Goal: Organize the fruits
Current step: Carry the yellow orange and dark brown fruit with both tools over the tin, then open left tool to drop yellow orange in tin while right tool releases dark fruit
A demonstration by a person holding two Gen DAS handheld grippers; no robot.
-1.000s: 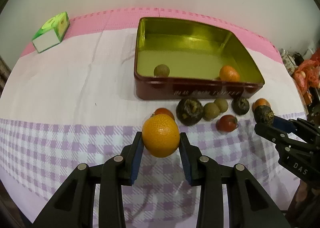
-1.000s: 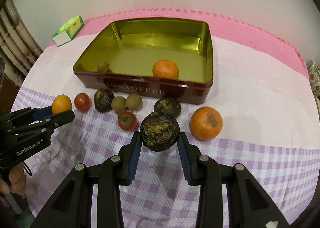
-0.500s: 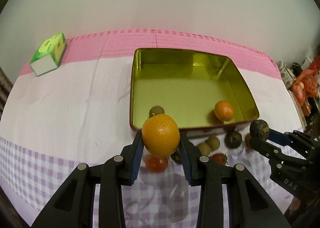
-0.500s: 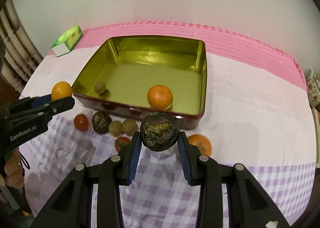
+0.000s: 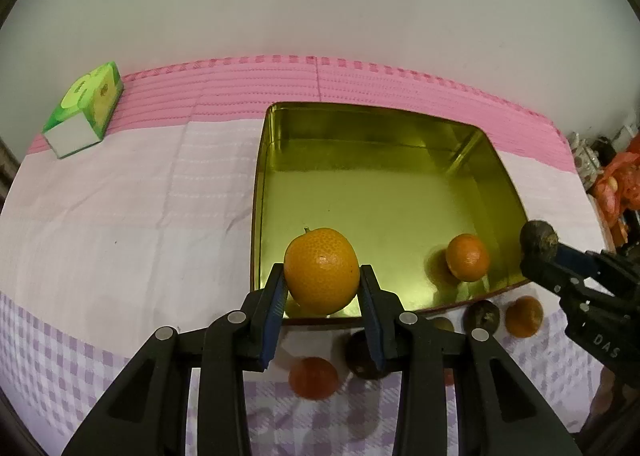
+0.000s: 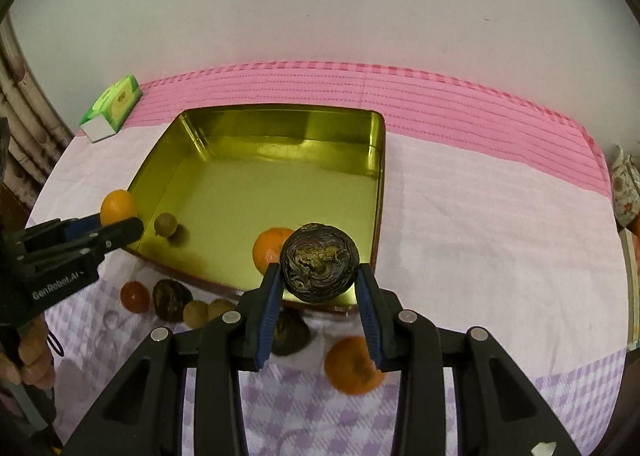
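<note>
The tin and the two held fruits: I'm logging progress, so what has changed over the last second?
Both hand-held grippers carried their fruit forward from above the checked cloth to over the tin's near edge: the left hand-held gripper with its orange, the right hand-held gripper with its dark wrinkled fruit. Nothing was released. The small orange and brownish fruit stayed in the tin.

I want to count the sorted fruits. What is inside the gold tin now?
In the tin lie one orange and one small brown fruit. The held dark fruit covers part of the orange and the floor behind it, so more cannot be excluded.
</note>
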